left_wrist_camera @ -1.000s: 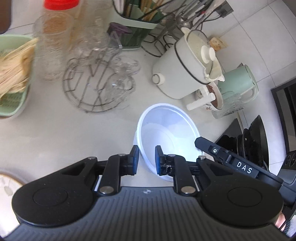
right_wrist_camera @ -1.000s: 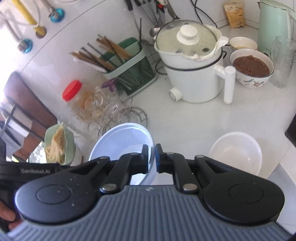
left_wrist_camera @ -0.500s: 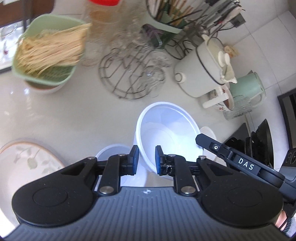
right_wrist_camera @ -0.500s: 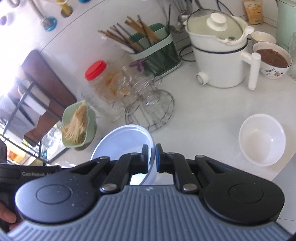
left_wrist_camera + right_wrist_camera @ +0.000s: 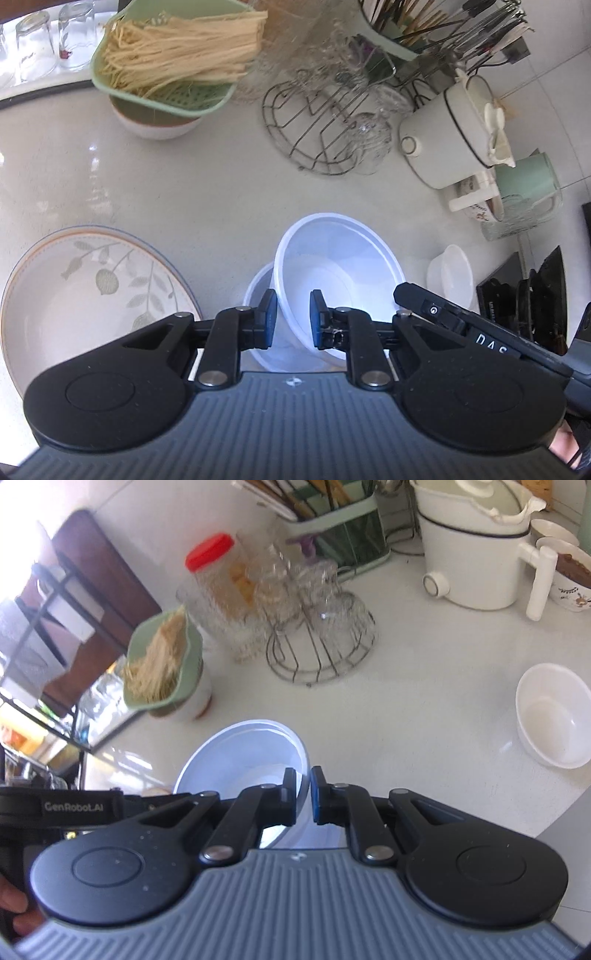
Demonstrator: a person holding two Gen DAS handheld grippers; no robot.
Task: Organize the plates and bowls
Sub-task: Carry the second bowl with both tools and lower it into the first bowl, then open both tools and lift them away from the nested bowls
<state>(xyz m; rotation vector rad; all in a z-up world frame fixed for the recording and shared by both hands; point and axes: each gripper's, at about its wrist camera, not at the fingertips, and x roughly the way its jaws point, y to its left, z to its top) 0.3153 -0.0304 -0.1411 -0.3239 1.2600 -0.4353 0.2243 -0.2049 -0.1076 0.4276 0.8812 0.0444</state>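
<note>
Both hand-held grippers pinch the rim of one large white bowl (image 5: 340,273), held tilted above the bench (image 5: 147,192). The left hand-held gripper (image 5: 292,319) has its fingers clamped on the near rim; the right hand-held gripper (image 5: 303,795) is closed on the opposite rim. A second white bowl (image 5: 260,291) sits just beneath and to the left (partly hidden), beside a leaf-patterned plate (image 5: 85,295). A small white bowl (image 5: 554,716) rests well apart on the right.
</note>
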